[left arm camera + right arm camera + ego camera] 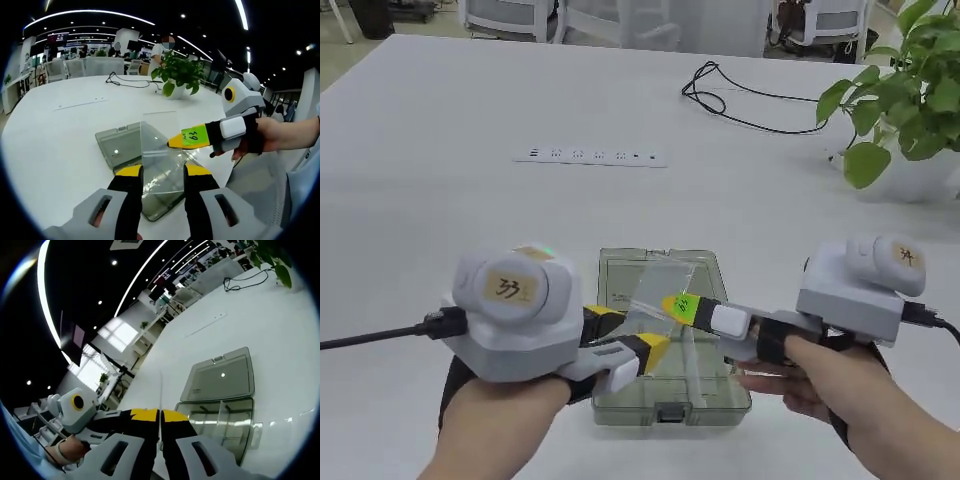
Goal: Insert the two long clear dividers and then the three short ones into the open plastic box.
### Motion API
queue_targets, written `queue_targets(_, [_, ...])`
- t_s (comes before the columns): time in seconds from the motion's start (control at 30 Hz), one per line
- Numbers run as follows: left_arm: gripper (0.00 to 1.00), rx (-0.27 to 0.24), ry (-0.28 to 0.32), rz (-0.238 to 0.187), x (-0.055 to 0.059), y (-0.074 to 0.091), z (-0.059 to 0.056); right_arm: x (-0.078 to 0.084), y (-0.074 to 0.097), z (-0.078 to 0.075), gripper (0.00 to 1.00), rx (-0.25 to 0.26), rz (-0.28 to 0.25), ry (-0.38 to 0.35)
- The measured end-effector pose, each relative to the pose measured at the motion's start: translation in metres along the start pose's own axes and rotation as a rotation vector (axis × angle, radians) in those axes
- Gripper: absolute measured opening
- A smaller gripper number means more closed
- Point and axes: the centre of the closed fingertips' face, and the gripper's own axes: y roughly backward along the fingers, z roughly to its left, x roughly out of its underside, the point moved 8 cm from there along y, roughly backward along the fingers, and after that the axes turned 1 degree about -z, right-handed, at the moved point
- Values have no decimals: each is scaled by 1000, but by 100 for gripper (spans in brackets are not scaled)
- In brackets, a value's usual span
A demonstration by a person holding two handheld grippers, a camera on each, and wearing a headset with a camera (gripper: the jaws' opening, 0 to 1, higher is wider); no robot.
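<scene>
The left gripper [163,171] is waiting with jaws apart, straddling the lower edge of the clear divider [159,142] without pinching it. The divider is hanging tilted just above the open plastic box [620,415], not yet seated. The right gripper [160,414] is clamping its upper edge, so lowering it likely falls to that hand.

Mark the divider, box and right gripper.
divider [658,285], head view, middle of the clear sheet.
box [630,412], head view, front wall.
right gripper [160,413], right gripper view, between its yellow tips.
</scene>
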Motion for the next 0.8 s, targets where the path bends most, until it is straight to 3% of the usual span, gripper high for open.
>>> queue_targets(0.2, [31,12,-10,3,3,0,0,1,0,0,2,9,12,-5])
queue_targets(0.23, [35,7,-14,0,3,0,1,1,0,-1,2,17,17,2])
queue_targets(0.3, [54,-9,-17,3,4,1,2,1,1,0,2,19,20,2])
queue_targets(0.57, [97,-21,-85,-16,10,6,7,-1,3,-1,2,29,29,-4])
queue_targets(0.8, [100,-17,-111,-2,18,12,13,0,2,0,2,36,52,-5])
